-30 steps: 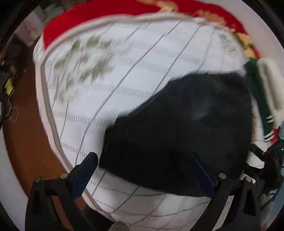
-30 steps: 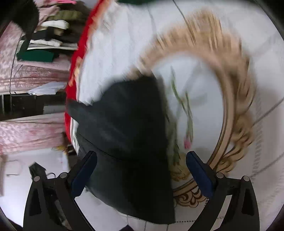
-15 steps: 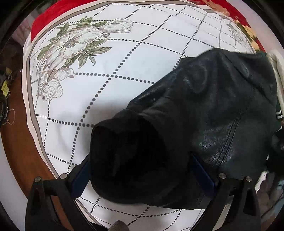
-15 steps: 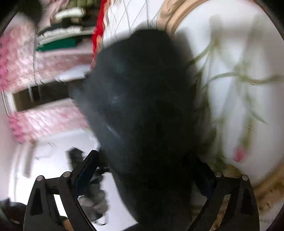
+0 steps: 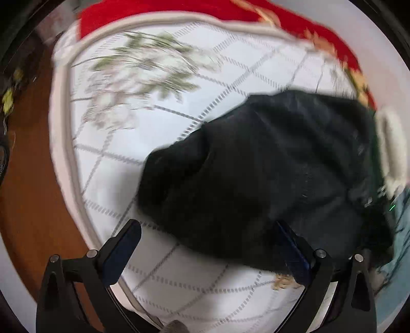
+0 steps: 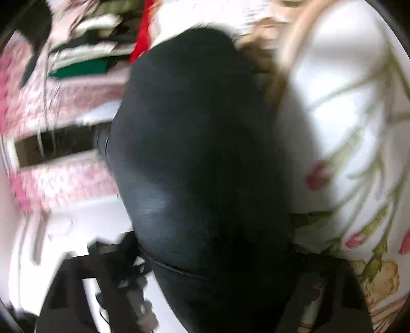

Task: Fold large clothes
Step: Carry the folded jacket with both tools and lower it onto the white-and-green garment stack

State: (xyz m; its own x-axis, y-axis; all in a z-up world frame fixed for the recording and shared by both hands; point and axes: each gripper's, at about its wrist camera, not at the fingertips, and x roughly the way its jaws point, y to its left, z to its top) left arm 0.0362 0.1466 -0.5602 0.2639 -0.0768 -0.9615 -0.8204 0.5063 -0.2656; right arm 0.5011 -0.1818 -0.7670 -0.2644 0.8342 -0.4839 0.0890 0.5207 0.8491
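A black leather-like garment [image 5: 269,174] lies bunched on a white bedspread [image 5: 159,133] printed with a grid and flowers. My left gripper [image 5: 208,243] hovers over the garment's near edge, pointing steeply down. It is open, its right finger [image 5: 292,248] is over the black cloth and its left finger [image 5: 125,243] over bare bedspread. In the blurred right wrist view the garment [image 6: 200,153] fills the gap between the fingers of my right gripper [image 6: 212,256]. Those jaws are closing and press on the bulky cloth from both sides. The right gripper's pads are hidden by blur and cloth.
A red blanket [image 5: 153,15] edges the far side of the bed. Brown wooden floor [image 5: 30,205] lies at the left. A white and green garment [image 5: 392,143] sits at the right. Stacked clothes [image 6: 84,59] and pink patterned fabric [image 6: 51,184] stand beyond the bed.
The right gripper has pushed in around the black garment and its fingers have drawn closer together. The left gripper has shifted, so the garment now sits farther right and up in its view.
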